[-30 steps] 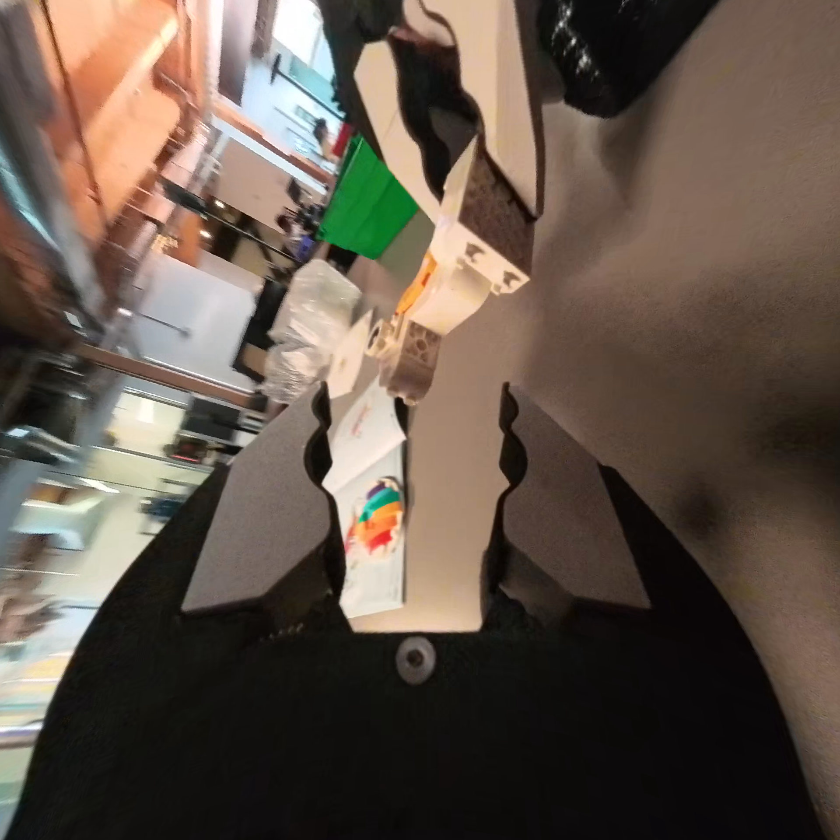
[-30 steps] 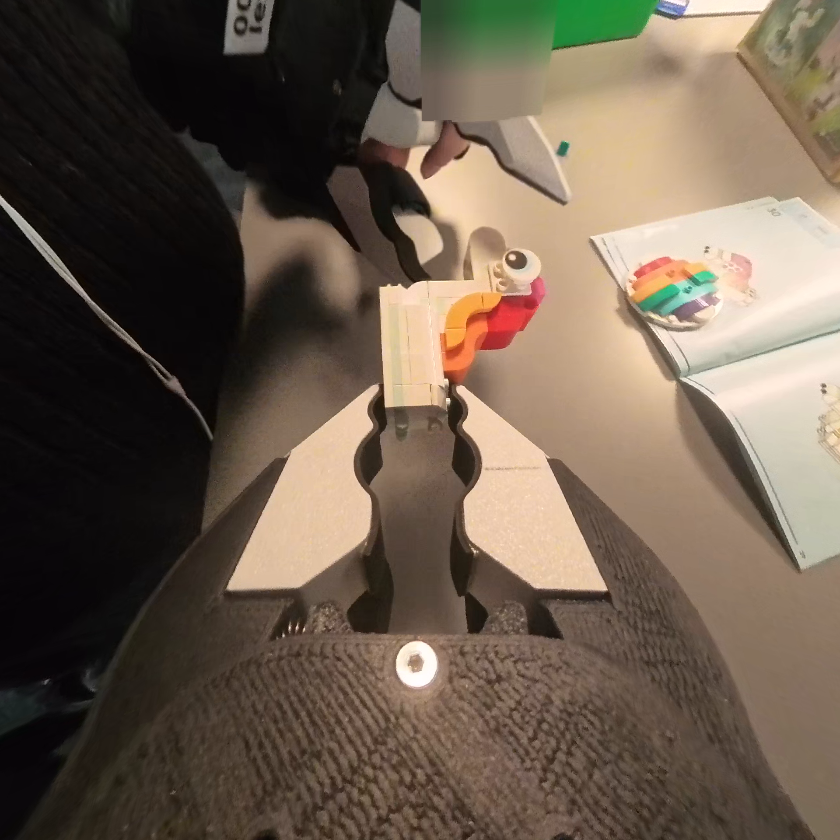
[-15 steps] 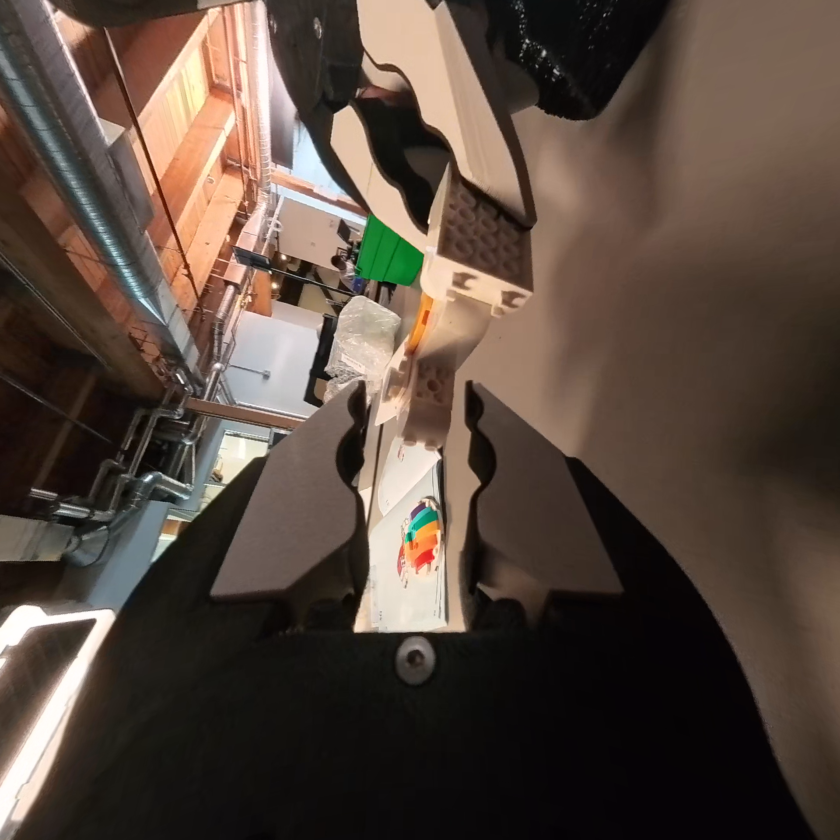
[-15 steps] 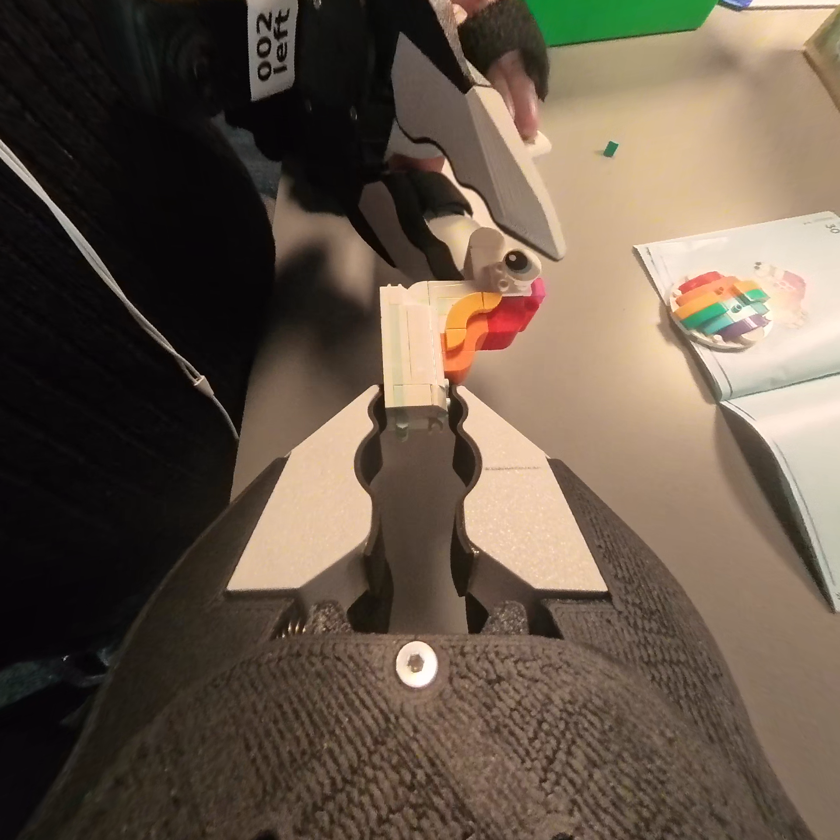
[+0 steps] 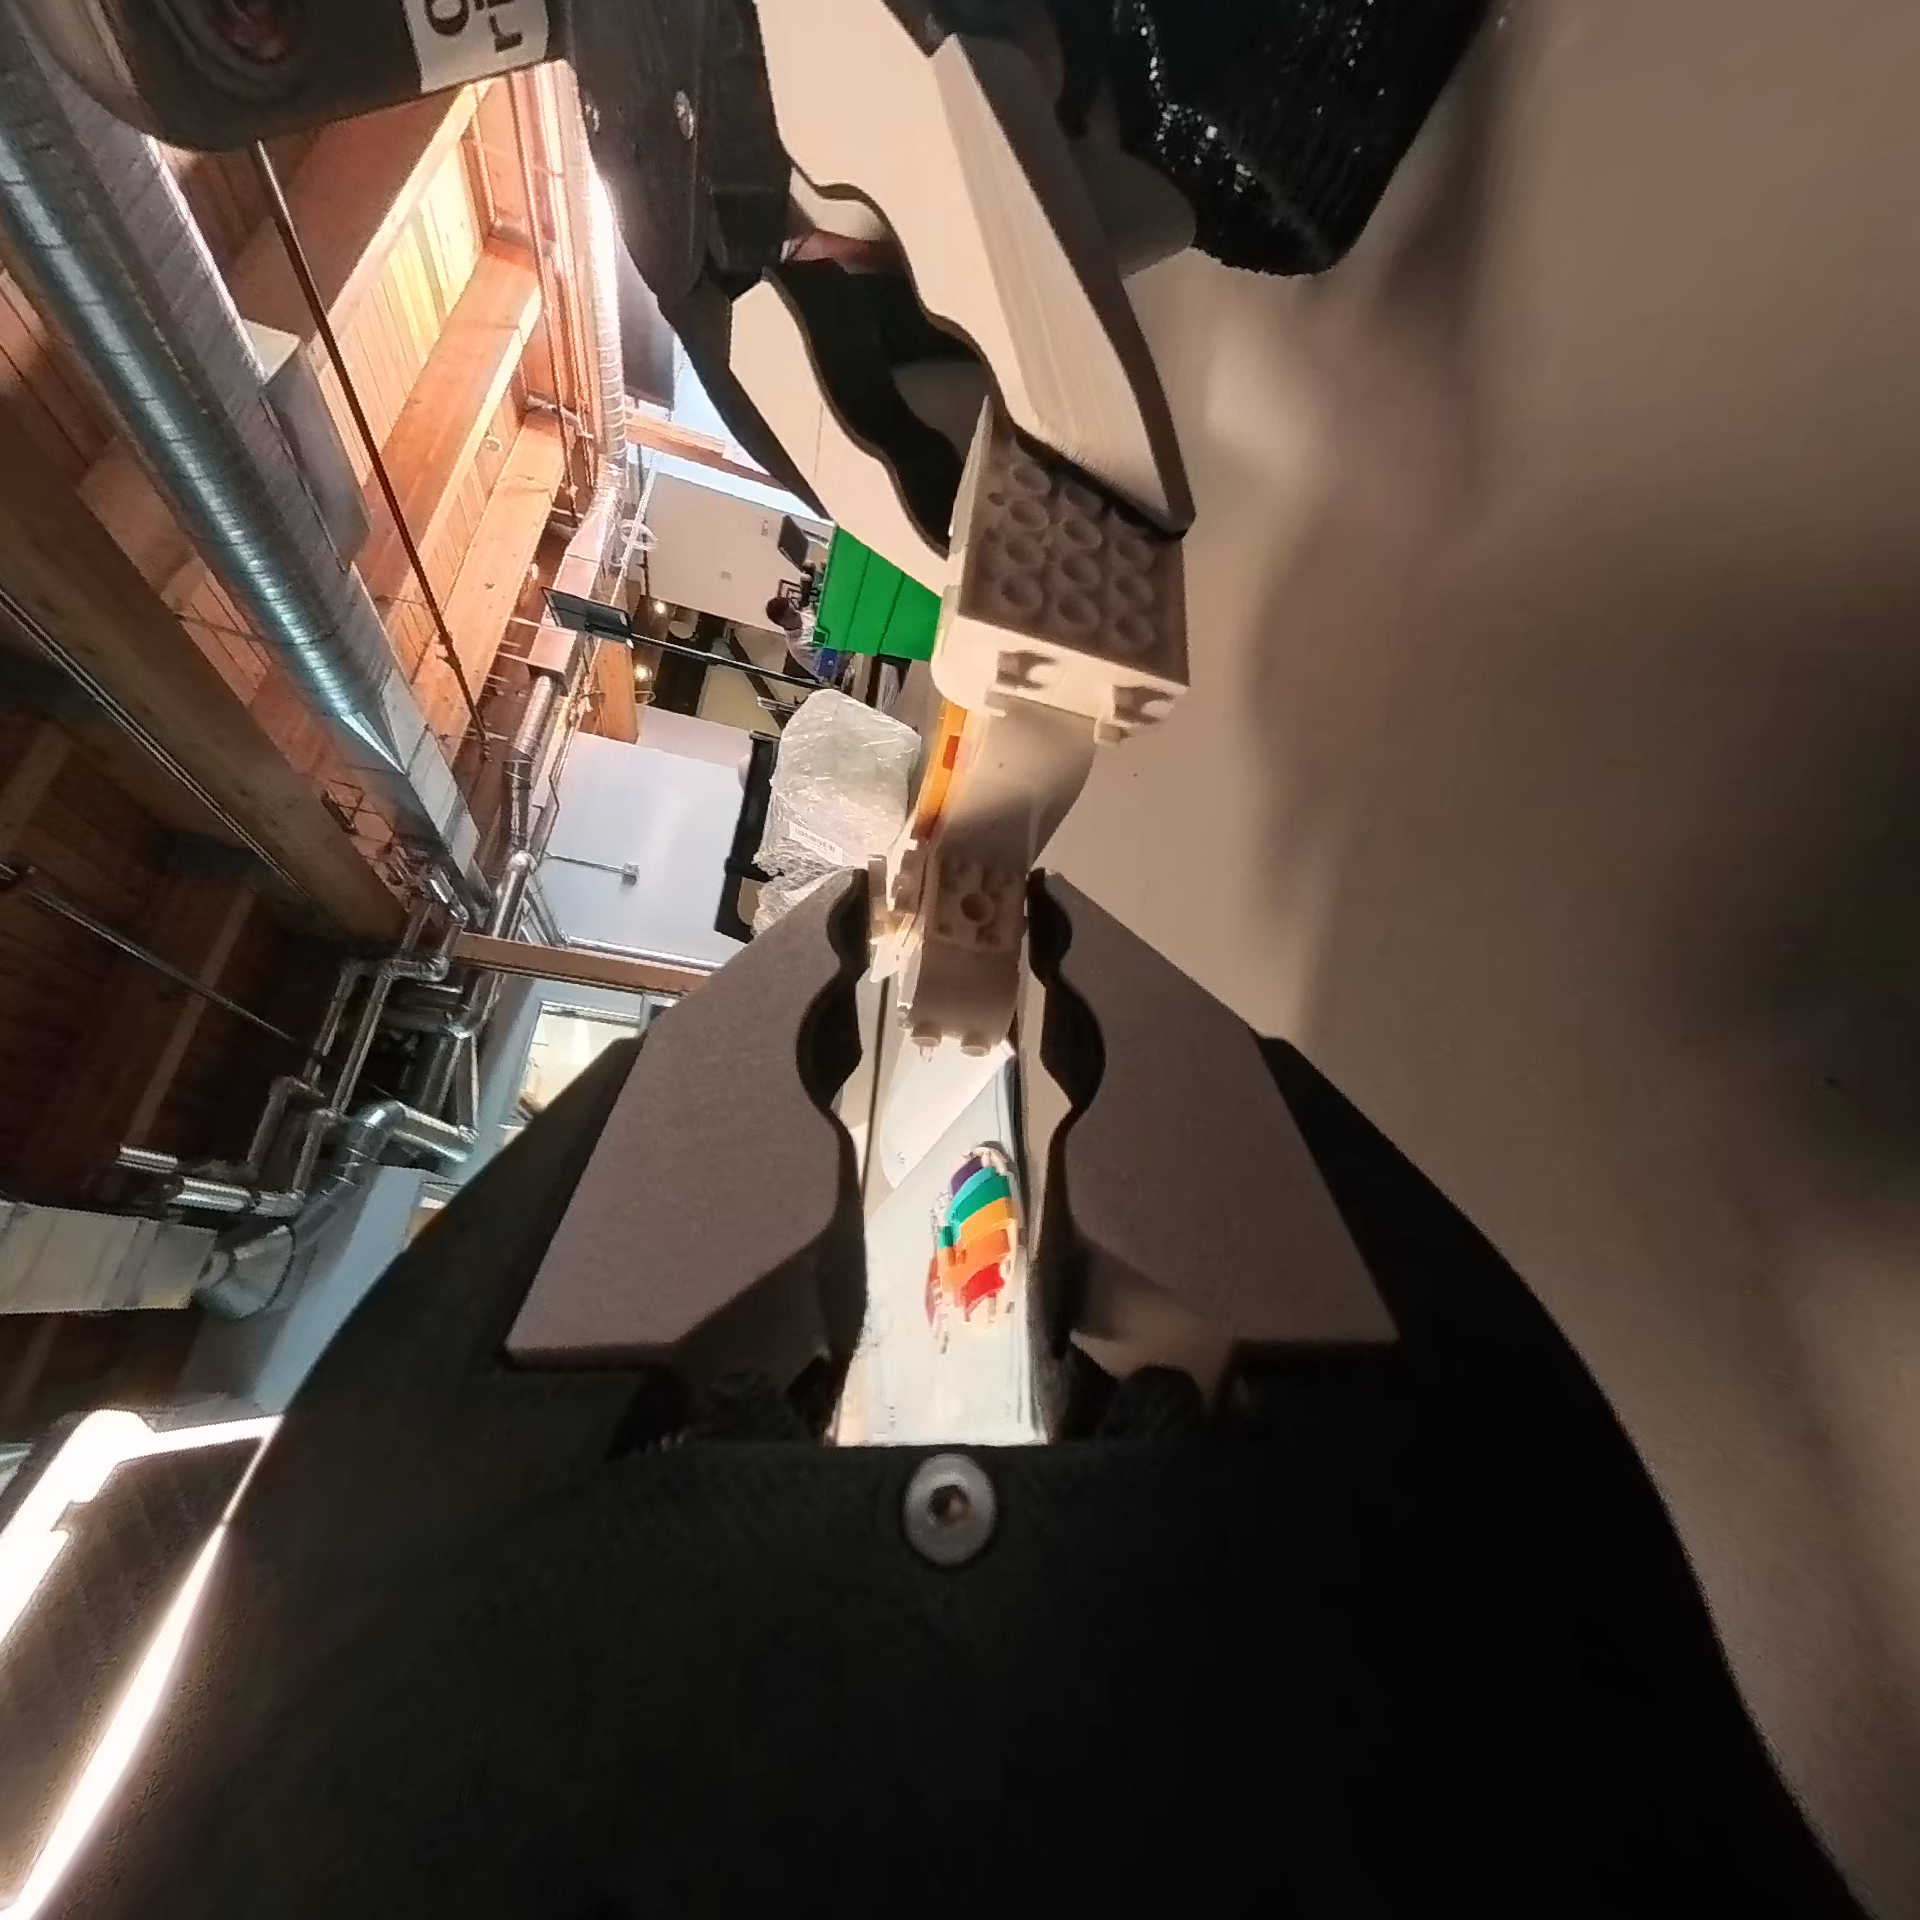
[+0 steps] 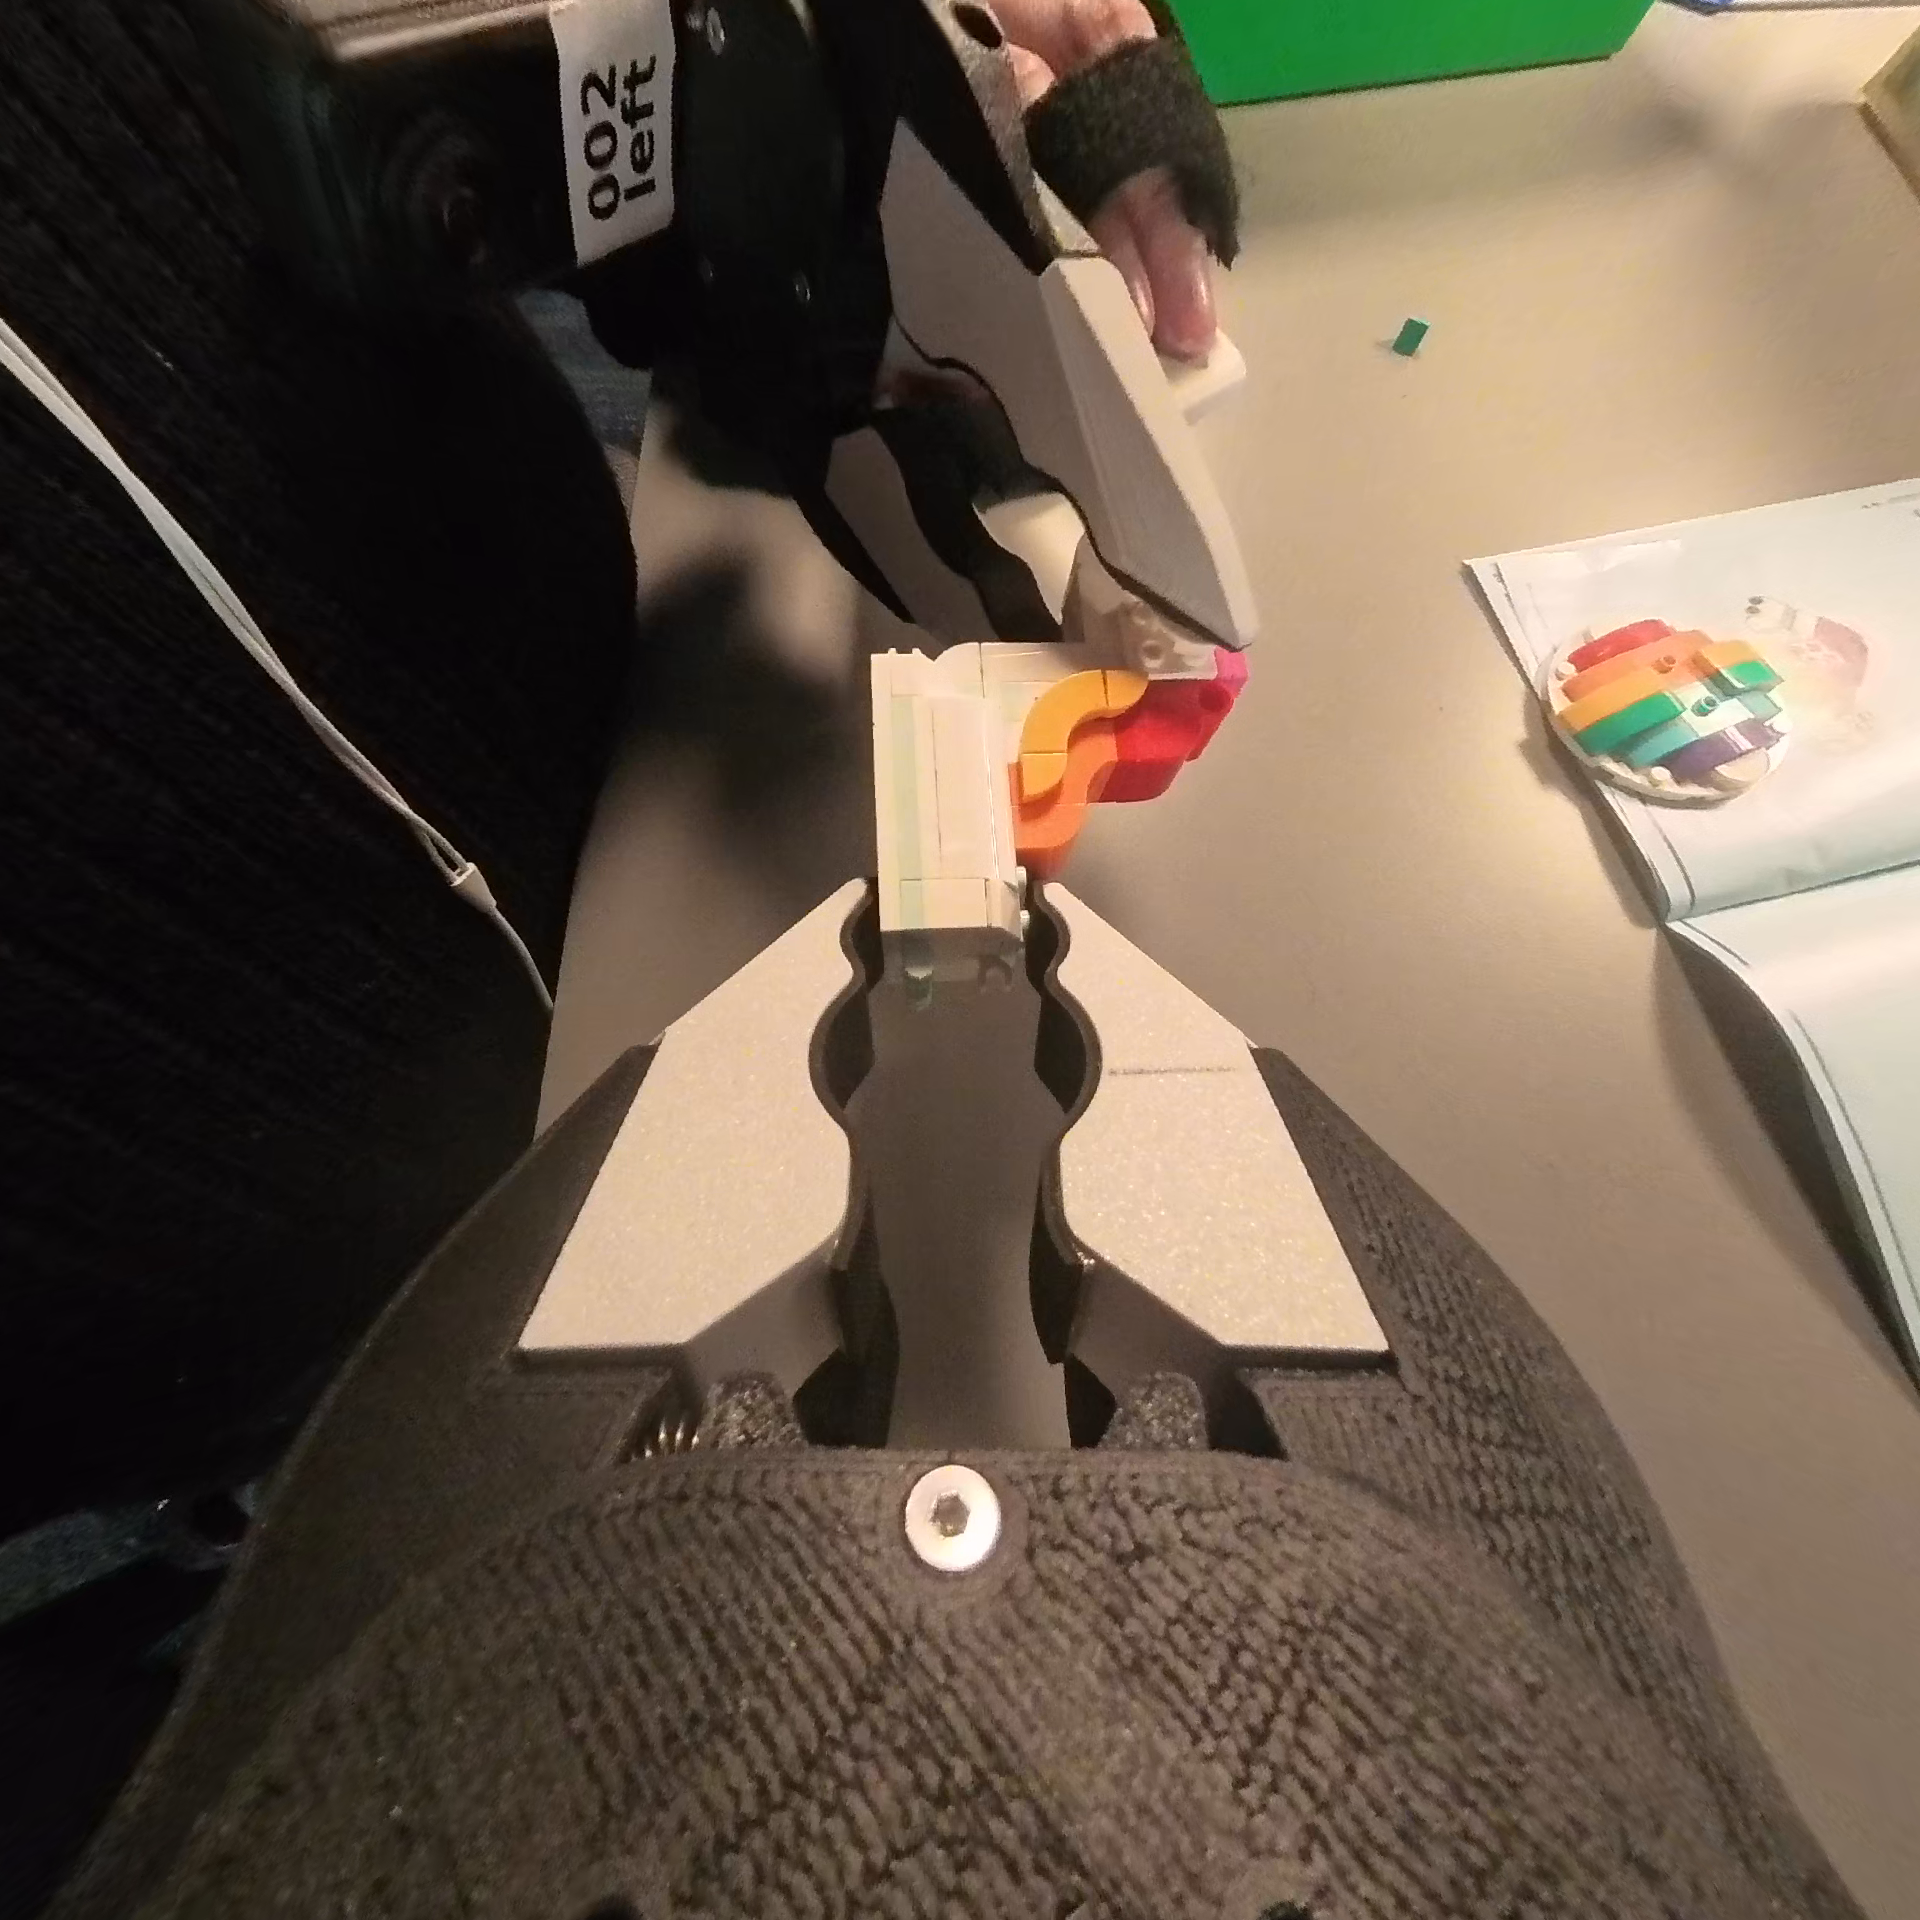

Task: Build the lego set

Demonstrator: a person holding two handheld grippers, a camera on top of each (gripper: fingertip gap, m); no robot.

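Note:
A lego model (image 6: 956,769) has a white block body, an orange and red curved part and a small white head piece. My right gripper (image 6: 951,904) is shut on the white body's near end and holds the model above the table. My left gripper (image 5: 948,925) has its fingertips closed against both sides of the white head end (image 5: 961,935). In the right wrist view the left gripper (image 6: 1143,613) comes down from above onto that head piece and hides most of it. In the left wrist view the right gripper (image 5: 1039,488) holds the body's studded underside (image 5: 1070,582).
An open instruction booklet (image 6: 1766,831) lies on the grey table (image 6: 1351,1039) to the right, with a rainbow-coloured round lego disc (image 6: 1652,717) on it. A tiny green piece (image 6: 1410,338) and a green bin (image 6: 1403,42) are farther back. A gloved hand (image 6: 1143,156) holds the left gripper. The gap from one gripper's tips to the other's is roughly 6 centimeters. It is some 15 centimeters from my left tips to the rainbow-coloured round lego disc (image 6: 1652,717).
My left gripper has moved in onto the model's head end and its jaws have gone from wide apart to closed on it. My right gripper has kept its hold.

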